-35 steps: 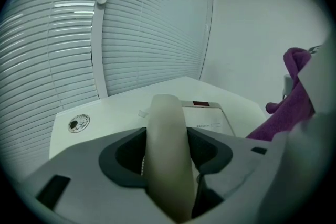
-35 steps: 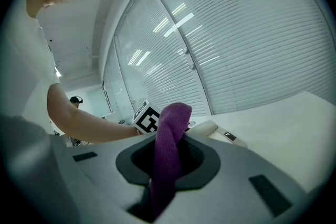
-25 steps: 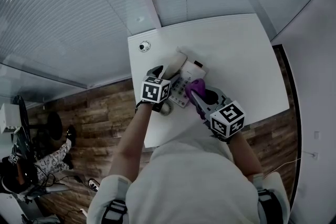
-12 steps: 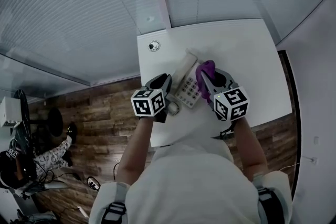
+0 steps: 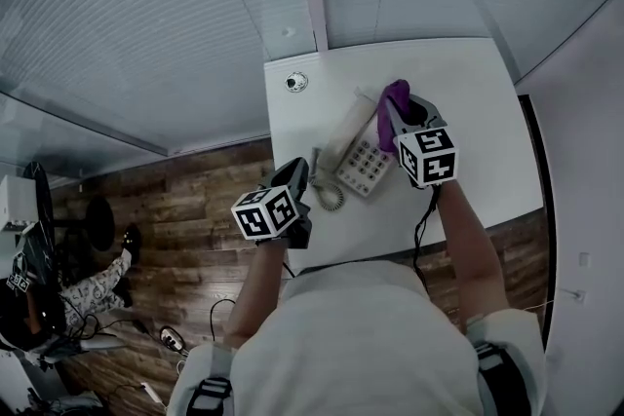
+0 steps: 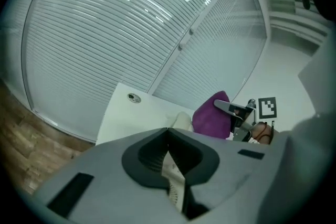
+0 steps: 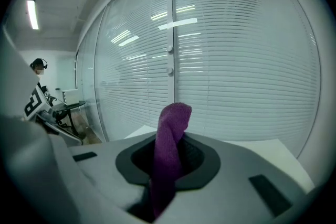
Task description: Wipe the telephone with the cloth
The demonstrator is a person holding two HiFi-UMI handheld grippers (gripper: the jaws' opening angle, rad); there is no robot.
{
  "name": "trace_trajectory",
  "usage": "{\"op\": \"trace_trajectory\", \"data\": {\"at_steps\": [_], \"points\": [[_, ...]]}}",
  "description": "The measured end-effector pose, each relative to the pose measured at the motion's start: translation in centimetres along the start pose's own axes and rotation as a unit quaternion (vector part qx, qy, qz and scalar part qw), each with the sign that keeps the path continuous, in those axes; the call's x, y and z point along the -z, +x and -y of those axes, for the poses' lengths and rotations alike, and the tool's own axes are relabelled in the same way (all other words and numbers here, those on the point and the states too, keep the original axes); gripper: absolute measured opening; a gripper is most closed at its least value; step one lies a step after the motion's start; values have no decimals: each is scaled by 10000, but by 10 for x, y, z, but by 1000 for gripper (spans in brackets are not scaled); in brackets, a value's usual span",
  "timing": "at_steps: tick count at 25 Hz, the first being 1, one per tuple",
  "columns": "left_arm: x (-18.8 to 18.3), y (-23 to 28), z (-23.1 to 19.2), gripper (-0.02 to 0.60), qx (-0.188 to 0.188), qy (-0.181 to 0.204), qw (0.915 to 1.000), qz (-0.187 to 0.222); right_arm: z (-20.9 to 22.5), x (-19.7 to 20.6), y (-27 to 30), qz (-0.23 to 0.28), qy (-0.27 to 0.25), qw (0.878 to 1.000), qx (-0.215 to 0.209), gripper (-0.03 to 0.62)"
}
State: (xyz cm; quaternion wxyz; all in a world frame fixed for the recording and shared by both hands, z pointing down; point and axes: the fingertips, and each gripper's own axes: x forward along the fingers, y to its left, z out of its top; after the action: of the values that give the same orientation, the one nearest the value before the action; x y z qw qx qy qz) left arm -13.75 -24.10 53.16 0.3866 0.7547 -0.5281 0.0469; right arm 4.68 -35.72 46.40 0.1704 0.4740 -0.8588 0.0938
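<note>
A pale telephone (image 5: 363, 161) lies on the white table (image 5: 468, 102), its handset (image 5: 344, 128) along the left side and a coiled cord (image 5: 330, 197) at the near end. My right gripper (image 5: 394, 117) is shut on a purple cloth (image 5: 393, 104), (image 7: 172, 123) and holds it over the phone's far right corner. In the right gripper view the cloth sticks up from between the closed jaws of the right gripper (image 7: 169, 152). My left gripper (image 5: 295, 173), (image 6: 168, 129) is shut with nothing in it, at the table's near left edge, apart from the phone. The left gripper view shows the cloth (image 6: 212, 115) ahead.
A round cable grommet (image 5: 297, 82), (image 6: 134, 97) sits in the table's far left corner. A glass wall with blinds (image 5: 146, 15) runs behind the table. Wooden floor (image 5: 185, 200) lies left of it, where a person (image 5: 39, 307) sits.
My left gripper has drawn back from the phone to the table's near left edge, and its jaws have closed. My right gripper has carried the cloth toward the phone's far end.
</note>
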Motion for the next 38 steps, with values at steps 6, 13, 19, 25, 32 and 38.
{"op": "trace_trajectory", "data": {"at_steps": [6, 13, 19, 25, 32, 38], "points": [[14, -21, -16, 21, -45, -119, 9999, -84, 1, 6, 38, -304, -210, 9992, 156, 60], [30, -40, -24, 21, 5, -167, 9995, -261, -21, 33, 67, -786, -151, 9967, 93, 60], [32, -43, -27, 21, 122, -111, 9994, -319, -29, 46, 79, -1007, -242, 9944, 205, 60], [30, -42, -32, 21, 210, -137, 9993, -279, -35, 52, 87, -1110, -323, 9926, 363, 60], [37, -47, -38, 21, 237, -157, 9991, -325, -41, 54, 85, -1147, -372, 9919, 409, 60], [43, -51, -38, 21, 289, -129, 9989, -354, -55, 56, 81, -1141, -447, 9918, 352, 60]]}}
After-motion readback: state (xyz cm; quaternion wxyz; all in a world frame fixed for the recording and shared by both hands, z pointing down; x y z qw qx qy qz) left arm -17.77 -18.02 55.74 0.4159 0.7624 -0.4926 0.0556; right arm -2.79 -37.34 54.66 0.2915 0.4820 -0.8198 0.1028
